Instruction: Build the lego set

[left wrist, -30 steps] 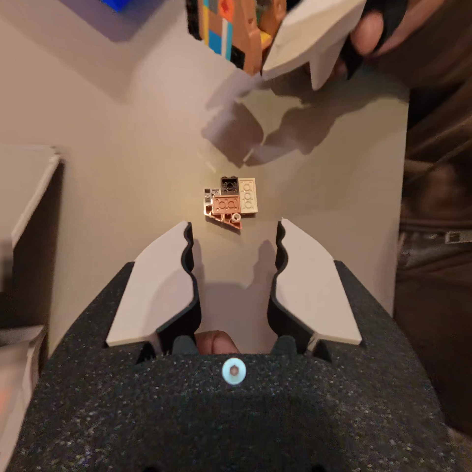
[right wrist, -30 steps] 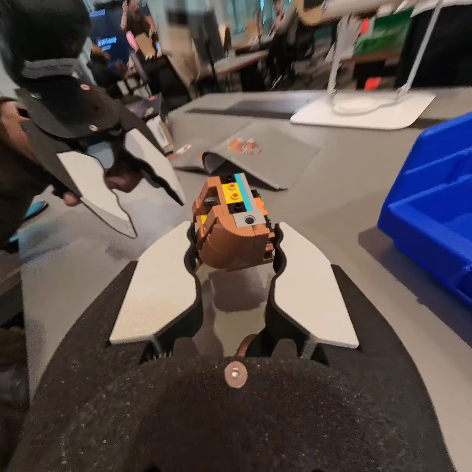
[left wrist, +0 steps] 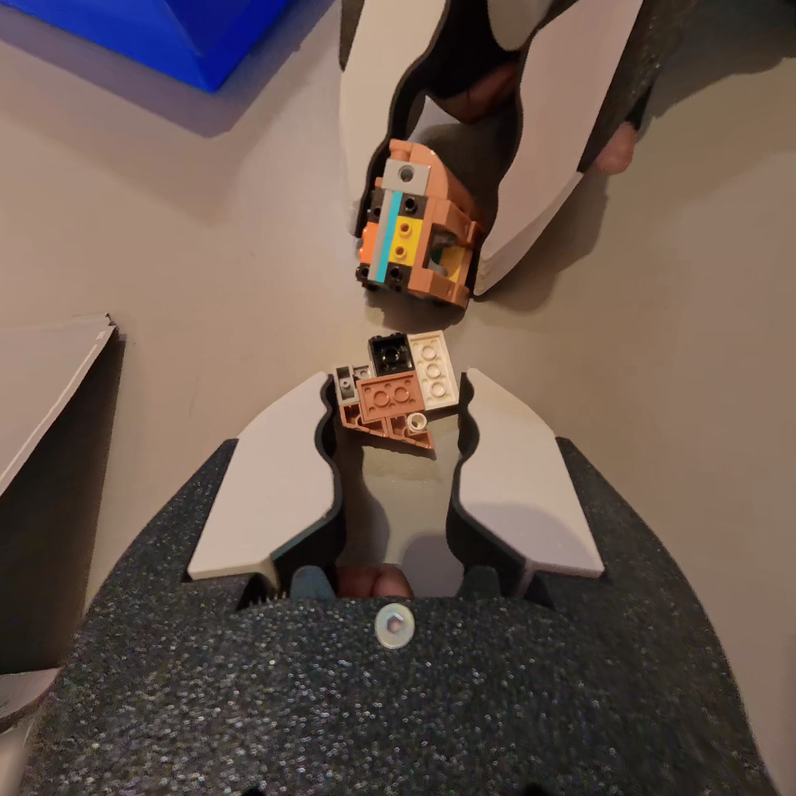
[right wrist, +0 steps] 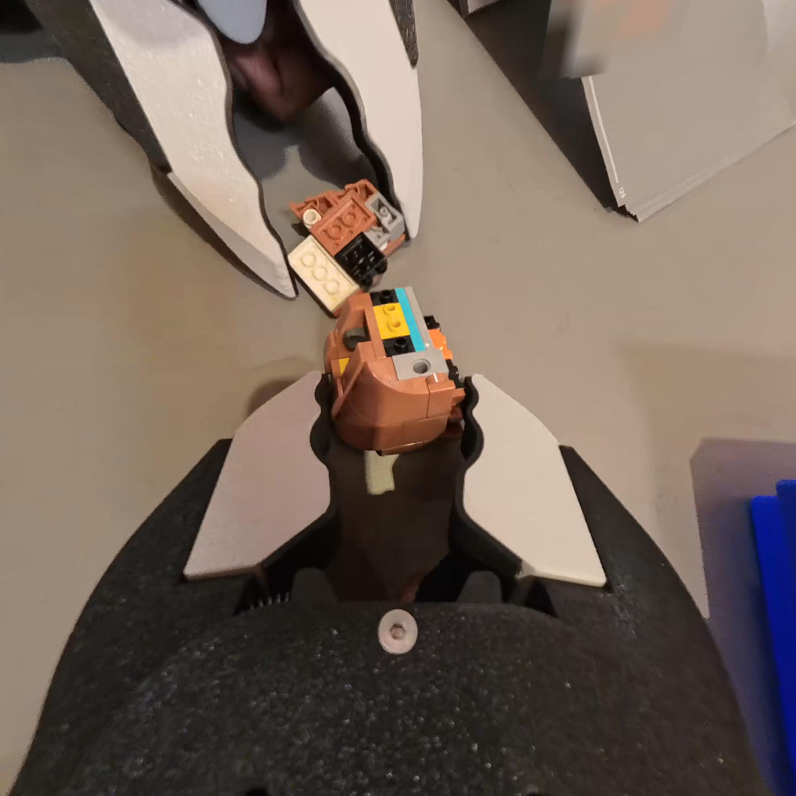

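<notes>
Both tongs lowered, left tongs (left wrist: 394, 390) straddling small assembly (left wrist: 394, 387)

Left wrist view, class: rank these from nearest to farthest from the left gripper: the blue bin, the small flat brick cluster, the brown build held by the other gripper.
1. small flat brick cluster: on the table, right at the tips of the left gripper.
2. brown build: just beyond the cluster, clamped in the right gripper.
3. blue bin: farthest, at the upper left corner.
</notes>
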Demonstrator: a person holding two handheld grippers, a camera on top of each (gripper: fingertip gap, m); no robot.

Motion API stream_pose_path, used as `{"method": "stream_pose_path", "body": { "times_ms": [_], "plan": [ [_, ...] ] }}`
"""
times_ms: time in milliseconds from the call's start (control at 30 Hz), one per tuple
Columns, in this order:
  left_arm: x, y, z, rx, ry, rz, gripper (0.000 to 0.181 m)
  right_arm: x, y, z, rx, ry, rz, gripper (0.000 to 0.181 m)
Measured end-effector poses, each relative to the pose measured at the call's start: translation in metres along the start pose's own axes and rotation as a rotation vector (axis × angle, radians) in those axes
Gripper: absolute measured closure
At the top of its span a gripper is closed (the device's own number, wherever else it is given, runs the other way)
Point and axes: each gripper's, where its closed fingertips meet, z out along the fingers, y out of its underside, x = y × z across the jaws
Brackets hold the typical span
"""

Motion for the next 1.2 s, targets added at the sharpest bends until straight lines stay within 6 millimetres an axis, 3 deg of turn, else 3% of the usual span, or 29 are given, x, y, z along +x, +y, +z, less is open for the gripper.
{"method": "stream_pose_path", "body": {
  "times_ms": [100,333,400,533,667,833,1000,1200],
  "plan": [
    [-0.004,-0.001,-0.002,0.020,-0.030,-0.014,0.126,-0.001,0.005,-0.005,-0.013,-0.003,0.012,0.121],
    [-0.007,-0.005,-0.006,0.041,-0.062,-0.015,0.126,0.000,0.016,-0.022,0.018,0.006,0.016,0.100],
    [-0.007,-0.008,-0.008,0.054,-0.076,0.001,0.126,0.005,0.006,-0.030,0.072,0.028,0.032,0.101],
    [-0.012,-0.022,-0.017,0.101,-0.163,0.093,0.126,0.012,-0.038,-0.045,0.206,0.098,0.044,0.117],
    [-0.022,-0.035,-0.029,0.125,-0.333,0.246,0.126,0.004,-0.067,-0.035,0.194,0.081,0.083,0.132],
    [-0.021,-0.051,-0.044,0.177,-0.488,0.410,0.127,-0.004,-0.083,-0.018,0.179,0.006,0.168,0.138],
    [-0.007,-0.063,-0.056,0.243,-0.560,0.584,0.126,-0.021,-0.100,-0.021,0.264,-0.214,0.201,0.156],
    [0.005,-0.069,-0.069,0.369,-0.471,0.505,0.126,-0.030,-0.105,-0.027,0.341,-0.380,0.171,0.163]
  ]
}}
